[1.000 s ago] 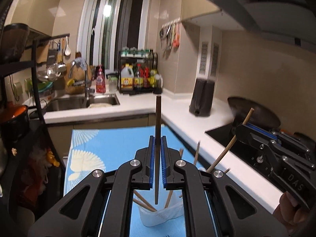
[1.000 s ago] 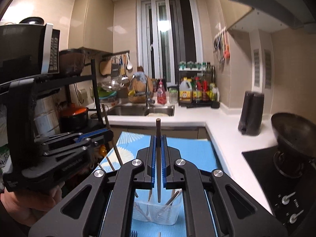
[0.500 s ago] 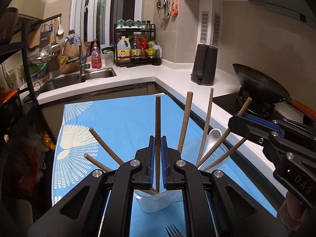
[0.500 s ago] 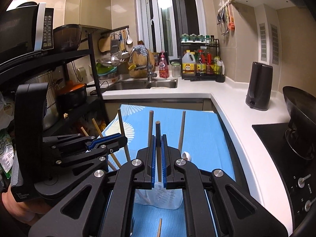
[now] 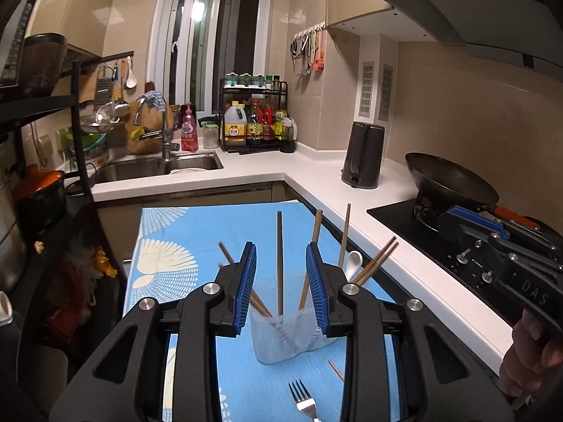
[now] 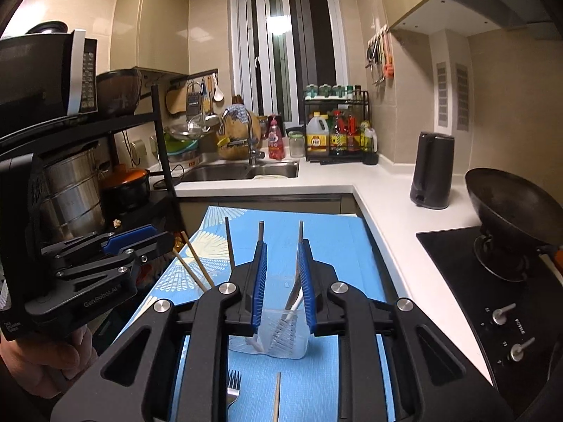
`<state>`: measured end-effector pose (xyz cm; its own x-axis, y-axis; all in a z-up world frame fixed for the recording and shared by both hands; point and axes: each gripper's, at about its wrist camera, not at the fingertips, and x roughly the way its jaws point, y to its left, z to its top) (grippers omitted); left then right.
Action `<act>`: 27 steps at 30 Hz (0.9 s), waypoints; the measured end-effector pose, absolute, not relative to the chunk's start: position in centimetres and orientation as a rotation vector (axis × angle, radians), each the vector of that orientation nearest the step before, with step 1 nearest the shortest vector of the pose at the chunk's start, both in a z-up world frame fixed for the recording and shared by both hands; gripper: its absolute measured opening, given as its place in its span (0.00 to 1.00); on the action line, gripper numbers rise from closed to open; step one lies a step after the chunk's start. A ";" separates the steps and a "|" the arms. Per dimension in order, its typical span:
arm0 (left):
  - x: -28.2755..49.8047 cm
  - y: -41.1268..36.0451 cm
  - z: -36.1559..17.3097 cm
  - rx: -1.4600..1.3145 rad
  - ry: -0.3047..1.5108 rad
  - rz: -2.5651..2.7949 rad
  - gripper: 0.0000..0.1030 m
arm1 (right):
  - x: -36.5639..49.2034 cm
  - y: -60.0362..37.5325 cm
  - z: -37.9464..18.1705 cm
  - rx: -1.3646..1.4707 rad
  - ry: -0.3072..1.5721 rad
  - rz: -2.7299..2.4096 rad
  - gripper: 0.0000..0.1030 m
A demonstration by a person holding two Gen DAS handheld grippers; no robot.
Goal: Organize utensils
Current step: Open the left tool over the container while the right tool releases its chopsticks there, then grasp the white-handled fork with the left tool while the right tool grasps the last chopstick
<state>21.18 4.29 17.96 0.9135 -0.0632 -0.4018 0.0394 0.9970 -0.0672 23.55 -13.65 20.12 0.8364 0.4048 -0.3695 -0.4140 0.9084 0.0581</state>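
Observation:
A clear plastic cup (image 5: 292,337) stands on the blue mat (image 5: 197,239) and holds several wooden chopsticks and a white spoon (image 5: 353,260). My left gripper (image 5: 280,249) hovers just behind the cup with its jaws opening. A dark chopstick (image 5: 279,263) stands free between the pads, touching neither. In the right wrist view the right gripper (image 6: 281,246) is over the same cup (image 6: 278,334), jaws opening too, and nothing is pressed between the pads. A chopstick (image 6: 260,232) rises beside its left finger. A fork (image 6: 233,387) and a loose chopstick (image 6: 277,401) lie on the mat in front of the cup.
The white counter runs along the right with a black kettle (image 5: 362,154), a wok (image 5: 447,179) and the hob (image 6: 492,299). The sink (image 5: 158,167) is at the back. A black rack with pots (image 6: 70,123) stands at the left. A hand holds each gripper.
Both grippers were shut on upright chopsticks over the cup. Their jaws have now parted and the chopsticks stand loose in the cup.

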 end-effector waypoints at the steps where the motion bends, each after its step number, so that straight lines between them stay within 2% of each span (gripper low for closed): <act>1: 20.4 4.2 17.9 -0.057 0.413 -0.045 0.29 | 22.8 -13.8 20.3 -0.031 0.377 0.433 0.19; 13: 14.3 4.1 16.3 -0.097 0.433 -0.023 0.29 | 15.7 -15.1 20.5 -0.042 0.347 0.428 0.19; 20: 11.5 4.5 12.7 -0.109 0.476 -0.008 0.29 | 13.4 -16.4 17.7 -0.011 0.382 0.417 0.20; 22: 10.9 4.4 11.1 -0.111 0.497 0.001 0.29 | 12.8 -16.8 16.5 -0.011 0.392 0.405 0.24; 24: 10.4 4.5 9.1 -0.130 0.526 0.013 0.29 | 12.4 -17.1 15.1 -0.015 0.401 0.387 0.33; 27: 9.9 4.2 5.9 -0.171 0.569 0.021 0.29 | 12.0 -17.6 12.3 0.002 0.448 0.373 0.34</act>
<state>9.89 4.23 5.89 0.8427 -0.0276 -0.5376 -0.0666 0.9857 -0.1551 12.02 -17.61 12.30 0.8349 0.3528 -0.4225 -0.3517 0.9324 0.0835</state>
